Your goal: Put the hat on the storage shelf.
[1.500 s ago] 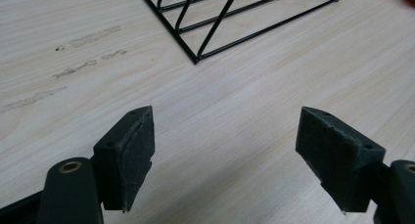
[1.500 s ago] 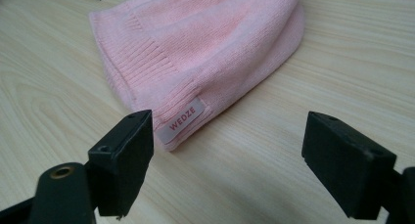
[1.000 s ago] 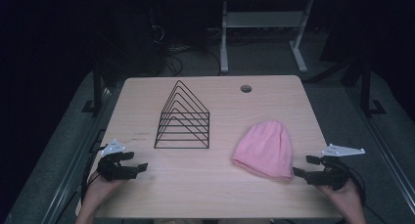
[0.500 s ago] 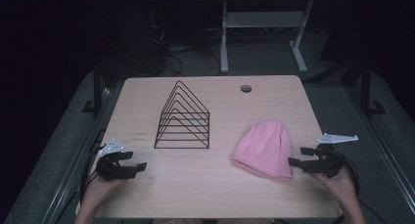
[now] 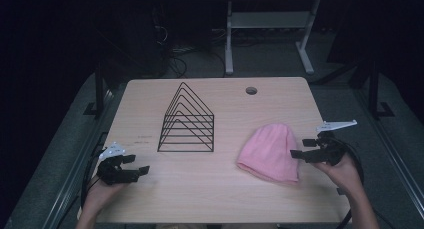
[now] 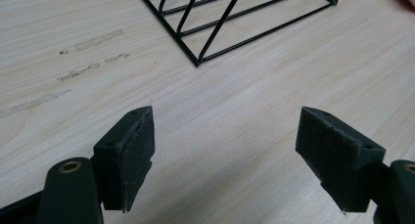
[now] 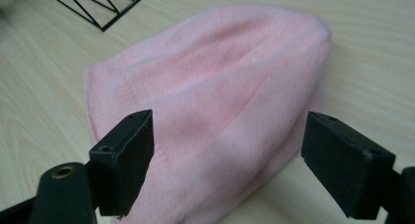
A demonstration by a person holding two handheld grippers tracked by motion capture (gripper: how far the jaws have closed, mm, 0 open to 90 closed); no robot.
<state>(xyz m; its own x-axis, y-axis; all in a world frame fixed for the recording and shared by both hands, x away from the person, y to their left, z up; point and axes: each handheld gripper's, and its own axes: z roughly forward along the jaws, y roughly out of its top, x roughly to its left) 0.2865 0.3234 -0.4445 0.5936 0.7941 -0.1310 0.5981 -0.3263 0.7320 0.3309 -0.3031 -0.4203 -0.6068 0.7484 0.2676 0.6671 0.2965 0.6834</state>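
Pink knit beanie (image 5: 270,152) lies flat at the table's (image 5: 210,189) near right, the right gripper (image 5: 303,150) hovering wide open at its edge, apparently approaching to grasp. Next, lower and pinch the fabric; the left gripper (image 5: 134,165) rests open, near left.

The wire rack (image 6: 244,18) is cut off at the top edge in both tongs views; the pink hat's (image 7: 215,101) near edge lies behind the right tongs (image 7: 227,165)

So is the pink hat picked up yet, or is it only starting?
Only starting. Nothing looks done: the pink hat lies flat on the table, apart from the wire rack. In hand: the right gripper is at the hat's edge, jaws open, not gripping. The left gripper hangs open over bare wood. Grabbing and moving the hat are left.
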